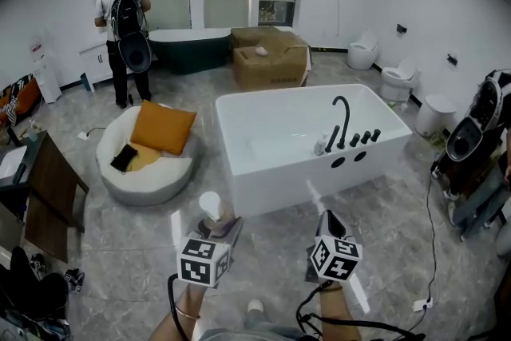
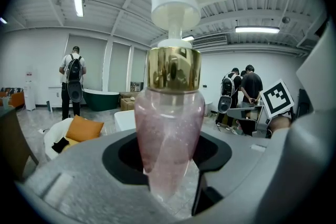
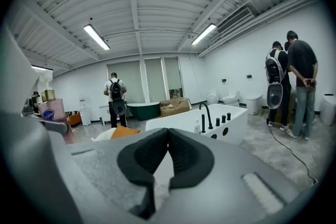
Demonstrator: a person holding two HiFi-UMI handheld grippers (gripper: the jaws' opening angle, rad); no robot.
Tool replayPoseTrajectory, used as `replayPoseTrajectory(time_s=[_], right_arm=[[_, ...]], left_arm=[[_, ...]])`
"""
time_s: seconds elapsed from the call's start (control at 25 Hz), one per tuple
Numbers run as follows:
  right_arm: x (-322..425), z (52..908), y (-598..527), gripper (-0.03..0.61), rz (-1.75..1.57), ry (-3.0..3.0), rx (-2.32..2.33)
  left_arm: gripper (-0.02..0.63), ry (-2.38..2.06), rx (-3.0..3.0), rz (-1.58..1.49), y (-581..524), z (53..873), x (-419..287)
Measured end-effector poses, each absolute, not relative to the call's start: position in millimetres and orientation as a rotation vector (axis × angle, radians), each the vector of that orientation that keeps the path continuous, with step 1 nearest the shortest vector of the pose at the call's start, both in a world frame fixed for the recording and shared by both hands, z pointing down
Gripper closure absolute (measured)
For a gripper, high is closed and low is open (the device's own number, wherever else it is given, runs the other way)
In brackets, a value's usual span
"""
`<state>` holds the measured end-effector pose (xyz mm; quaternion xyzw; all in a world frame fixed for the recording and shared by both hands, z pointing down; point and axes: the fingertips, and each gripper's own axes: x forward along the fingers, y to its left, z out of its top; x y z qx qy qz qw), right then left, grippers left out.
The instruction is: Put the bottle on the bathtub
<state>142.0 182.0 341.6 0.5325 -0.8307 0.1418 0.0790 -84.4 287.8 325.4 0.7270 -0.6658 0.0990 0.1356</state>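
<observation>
A clear pink pump bottle (image 2: 169,134) with a gold collar and a white pump head stands upright between the jaws of my left gripper (image 2: 168,165), which is shut on it. In the head view the bottle's white pump (image 1: 210,204) shows above the left gripper (image 1: 217,229), short of the bathtub. The white bathtub (image 1: 263,172) with a black faucet (image 1: 343,120) stands ahead on the floor. My right gripper (image 1: 329,221) is beside the left one, shut with nothing in it; its pads (image 3: 181,157) meet. The bathtub (image 3: 173,124) also shows ahead in the right gripper view.
A round white seat (image 1: 144,172) with an orange cushion (image 1: 163,127) sits left of the tub. Cardboard boxes (image 1: 270,56) and a dark green tub (image 1: 188,48) stand behind, a person with a backpack (image 1: 124,28) beside them. Toilets (image 1: 398,80) line the right wall. People (image 3: 294,86) stand at the right.
</observation>
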Motion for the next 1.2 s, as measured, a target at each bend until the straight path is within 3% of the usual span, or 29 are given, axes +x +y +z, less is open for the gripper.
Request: replayPoseTrajectory(time_s=[1.2], right_arm=[[120,361,55,0.575,0.439,-2.480,1.491]], left_arm=[[0.380,-1.959,2.031,0.277,175,342,-109]])
